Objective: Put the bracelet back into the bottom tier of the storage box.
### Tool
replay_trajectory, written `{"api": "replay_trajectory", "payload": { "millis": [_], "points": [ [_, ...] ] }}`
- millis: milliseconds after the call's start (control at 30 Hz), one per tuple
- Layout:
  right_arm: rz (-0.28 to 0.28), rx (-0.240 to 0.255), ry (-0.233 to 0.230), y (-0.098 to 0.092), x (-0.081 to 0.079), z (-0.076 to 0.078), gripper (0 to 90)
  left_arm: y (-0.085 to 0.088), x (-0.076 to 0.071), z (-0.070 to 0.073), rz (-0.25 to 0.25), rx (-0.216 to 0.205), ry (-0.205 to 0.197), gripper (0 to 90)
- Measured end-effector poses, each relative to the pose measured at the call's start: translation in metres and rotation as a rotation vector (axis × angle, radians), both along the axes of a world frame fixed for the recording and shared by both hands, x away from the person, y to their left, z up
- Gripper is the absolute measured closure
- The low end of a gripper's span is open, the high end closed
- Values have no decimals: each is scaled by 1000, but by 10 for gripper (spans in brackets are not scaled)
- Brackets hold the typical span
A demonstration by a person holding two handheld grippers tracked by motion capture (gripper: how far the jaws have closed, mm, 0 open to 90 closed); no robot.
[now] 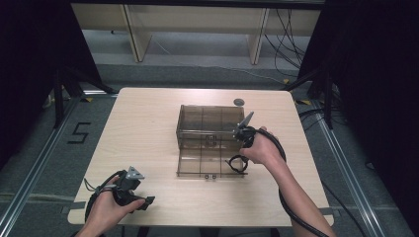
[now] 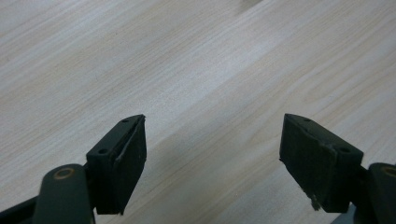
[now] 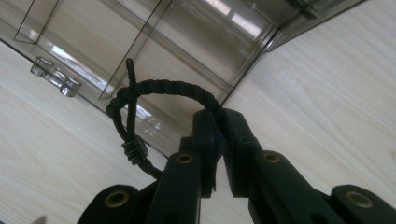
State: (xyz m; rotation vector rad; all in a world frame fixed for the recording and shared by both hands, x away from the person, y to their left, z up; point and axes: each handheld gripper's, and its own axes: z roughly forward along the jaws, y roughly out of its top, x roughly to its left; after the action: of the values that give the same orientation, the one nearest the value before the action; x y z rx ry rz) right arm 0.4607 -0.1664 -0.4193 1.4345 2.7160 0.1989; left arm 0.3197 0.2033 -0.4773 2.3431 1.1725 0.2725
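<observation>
Your right tongs (image 3: 219, 140) are clamped on a black braided cord loop (image 3: 154, 100), pinching 1 side of it; the rest of the loop arcs up and to the left of the jaws in the right gripper view, with a knot and a short loose tail hanging off it. In the high view the loop (image 1: 238, 163) hangs at the right edge of the clear plastic organizer box (image 1: 210, 124), over the corner of its opened lid (image 1: 207, 163), which lies flat on the tabletop (image 1: 143, 128) toward you. The divided compartments lie beyond and left of the loop, so the drop looks like a short carry forward and left over the box wall. Compartments look empty as far as I can tell; there's a small dark bit near the hinge I can't identify. Your left tongs (image 2: 212, 154) are wide open, nothing between them, parked over bare tabletop near the front left corner, well apart from the box. Right hand is clearly the nearer one.
</observation>
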Motion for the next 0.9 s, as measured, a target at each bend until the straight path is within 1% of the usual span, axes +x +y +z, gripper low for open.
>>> {"api": "replay_trajectory", "payload": {
  "millis": [67, 100, 133, 200, 233, 333, 500, 533, 600, 700, 767, 800, 833, 867, 900],
  "points": [
    [-29, 8, -13, 2, 1, -2, 846, 0, 0, 0, 2, -1, 0, 230],
    [-29, 8, -13, 2, 1, -2, 846, 0, 0, 0, 1, -1, 0, 230],
    [-24, 1, -16, 2, 2, -2, 846, 0, 0, 0, 1, -1, 0, 229],
    [-6, -2, -5, 2, 3, -1, 846, 0, 0, 0, 1, -1, -1, 229],
    [-5, -1, -15, 2, 4, -2, 846, 0, 0, 0, 1, -1, 0, 229],
    [3, 3, -17, 3, 5, -4, 846, 0, 0, 0, 2, -1, 1, 229],
    [7, -3, -27, 5, 7, -7, 846, 0, 0, 0, 1, -1, 1, 229],
    [-1, -7, -13, 7, 7, -6, 845, 0, 0, 0, 2, -2, 1, 230],
    [8, -6, -25, 7, 8, -7, 845, 0, 0, 0, 1, -2, 0, 230],
    [-7, -4, -15, 9, 9, -7, 845, 0, 0, 0, 0, -2, 0, 230],
    [5, -8, -15, 9, 9, -8, 845, 0, 0, 0, 1, -2, 1, 229],
    [1, -3, -17, 10, 9, -9, 845, 0, 0, 0, -1, -1, 3, 229],
    [-1, -8, -13, 10, 10, -9, 845, 0, 0, 0, -1, -1, 4, 230],
    [19, -5, -13, 9, 11, -9, 845, 0, 0, 0, -1, -2, 4, 229],
    [20, -7, -11, 10, 11, -10, 845, 0, 0, 0, 0, -2, 4, 230]
  ]
}}
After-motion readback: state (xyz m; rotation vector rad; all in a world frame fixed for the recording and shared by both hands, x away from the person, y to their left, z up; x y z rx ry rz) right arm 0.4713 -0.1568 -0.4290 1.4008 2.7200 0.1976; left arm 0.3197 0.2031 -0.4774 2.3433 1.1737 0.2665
